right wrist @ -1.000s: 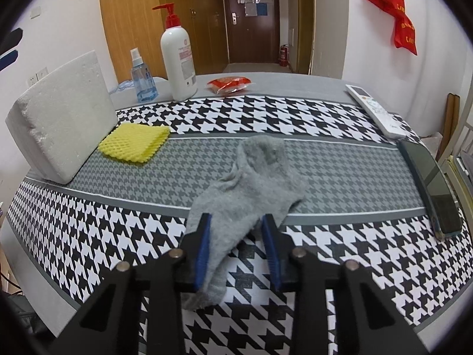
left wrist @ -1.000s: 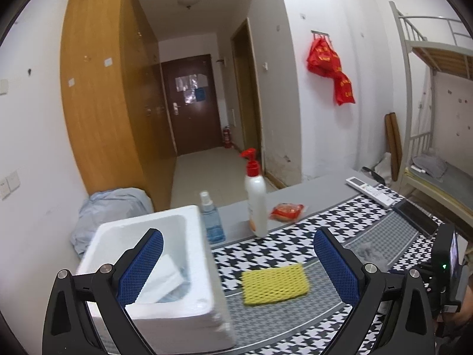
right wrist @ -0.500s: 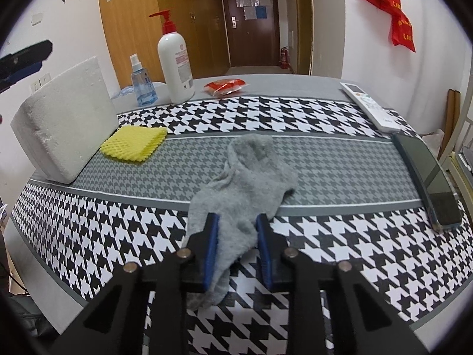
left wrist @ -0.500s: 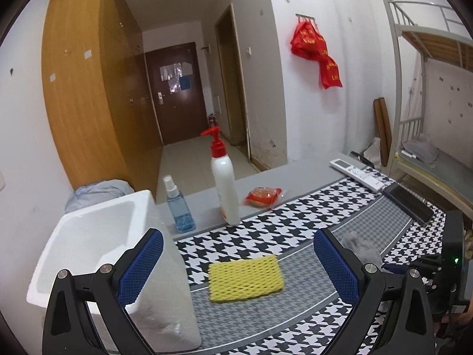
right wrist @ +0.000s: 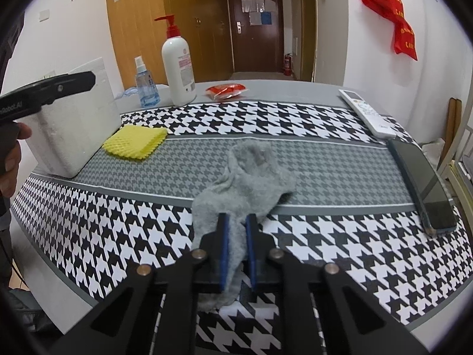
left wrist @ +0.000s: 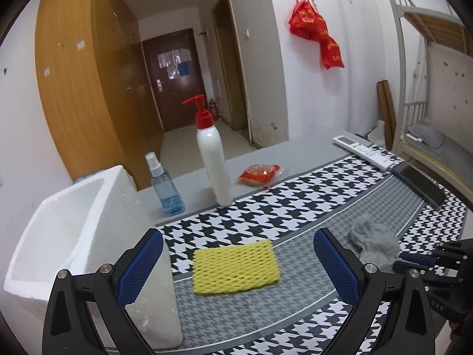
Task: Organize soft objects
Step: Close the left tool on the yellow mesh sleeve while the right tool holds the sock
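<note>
right wrist view: right gripper [right wrist: 235,247] low over the desk's [right wrist: 88,222] near edge, blue pads pinched together on the near end of the grey sock [right wrist: 251,174]. the rest of the sock trails away across the grey middle band of the patterned cloth, bunched at its far end.

left wrist view: left gripper [left wrist: 236,263] above the desk's left end, fingers [left wrist: 335,263] spread wide, nothing between them. yellow mesh pad [left wrist: 235,266] lies flat on the grey band, framed between the two fingers. white foam box [left wrist: 77,230] sits at the left edge, open top up, its right wall just beside the pad.

far edge: spray bottle [left wrist: 164,185], pump bottle [left wrist: 214,159], red packet [left wrist: 258,174], in a row. right edge: remote [right wrist: 366,112] and phone [right wrist: 422,183], end to end. bare cloth shows between sock and pad, and between sock and phone.
</note>
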`<action>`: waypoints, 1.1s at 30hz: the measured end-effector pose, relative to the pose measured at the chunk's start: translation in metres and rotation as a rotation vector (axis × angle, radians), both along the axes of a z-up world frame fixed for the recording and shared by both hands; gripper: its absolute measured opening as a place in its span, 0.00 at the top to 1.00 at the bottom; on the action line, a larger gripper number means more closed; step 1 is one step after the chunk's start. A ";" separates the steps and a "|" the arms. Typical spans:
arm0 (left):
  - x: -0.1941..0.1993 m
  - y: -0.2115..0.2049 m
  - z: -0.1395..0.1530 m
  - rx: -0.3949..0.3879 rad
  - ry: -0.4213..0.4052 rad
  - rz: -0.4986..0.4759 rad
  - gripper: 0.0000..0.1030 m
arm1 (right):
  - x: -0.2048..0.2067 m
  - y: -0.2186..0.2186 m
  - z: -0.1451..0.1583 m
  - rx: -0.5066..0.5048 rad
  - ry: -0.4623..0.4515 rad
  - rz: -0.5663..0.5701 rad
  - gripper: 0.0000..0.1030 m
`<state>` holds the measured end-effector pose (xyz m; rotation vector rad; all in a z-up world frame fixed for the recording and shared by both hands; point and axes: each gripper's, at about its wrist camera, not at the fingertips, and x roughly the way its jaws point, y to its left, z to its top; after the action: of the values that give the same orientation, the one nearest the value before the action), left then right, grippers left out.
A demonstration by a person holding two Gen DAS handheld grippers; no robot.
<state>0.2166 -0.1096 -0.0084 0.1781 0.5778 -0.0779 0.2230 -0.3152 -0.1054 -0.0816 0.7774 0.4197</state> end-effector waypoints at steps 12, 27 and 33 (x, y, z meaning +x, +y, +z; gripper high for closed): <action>0.003 -0.020 -0.005 -0.004 0.018 -0.053 0.01 | -0.001 -0.009 0.004 -0.006 -0.011 -0.002 0.54; 0.042 -0.020 -0.044 -0.029 0.146 -0.005 0.01 | 0.007 -0.013 0.006 0.004 -0.021 0.006 0.43; 0.059 -0.010 -0.068 -0.029 0.206 0.054 0.02 | 0.015 -0.008 0.003 0.002 -0.006 0.019 0.42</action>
<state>0.2752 -0.1193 -0.0760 0.1273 0.7861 -0.0524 0.2378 -0.3233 -0.1022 -0.0885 0.7709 0.4379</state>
